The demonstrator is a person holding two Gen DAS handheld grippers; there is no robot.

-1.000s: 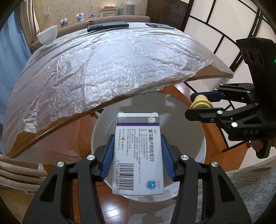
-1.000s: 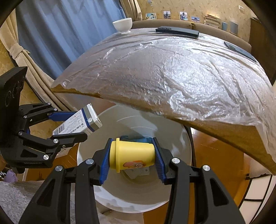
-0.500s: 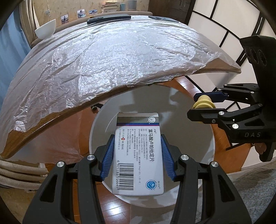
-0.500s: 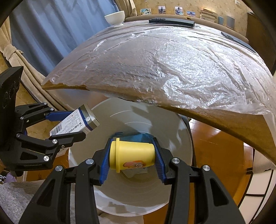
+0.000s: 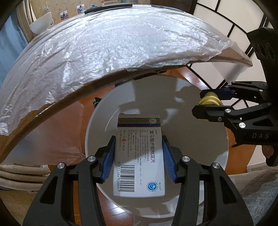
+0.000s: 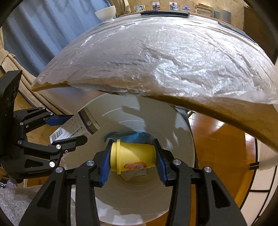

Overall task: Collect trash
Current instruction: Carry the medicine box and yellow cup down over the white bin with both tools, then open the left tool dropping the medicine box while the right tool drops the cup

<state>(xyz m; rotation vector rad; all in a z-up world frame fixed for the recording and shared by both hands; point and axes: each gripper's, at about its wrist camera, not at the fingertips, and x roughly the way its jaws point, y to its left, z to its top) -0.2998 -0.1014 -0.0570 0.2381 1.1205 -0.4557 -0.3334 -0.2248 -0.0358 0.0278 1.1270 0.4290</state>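
L gripper (image 5: 139,156) is clamped on a white box (image 5: 139,156), blue pads tight on both long sides, held over the open white bin (image 5: 199,139). Box is a medicine carton w/ Chinese print, a barcode reading 6 971193 720041, a dark blue band near the far end and a round blue logo near the close end. R gripper (image 6: 133,156) is closed on a yellow cup (image 6: 133,155), lying sideways btwn the pads, rim to the left, cartoon sticker on its side; it also hangs over the bin. Each tool shows in the other's view: R one w/ "DAS" on its body at the right of the left-wrist view, L one w/ the box at the left of the right-wrist view. Down in the bin: something blue (image 6: 139,135) and a pale scrap, can't tell what. Just past the bin, a table (image 5: 104,52) edge overhangs it, top covered in crinkled clear plastic. Far side of the table: a white bowl (image 6: 105,13) and a flat black item (image 6: 164,13). Beyond, photos on the wall, blue curtain at left, wood floor below.
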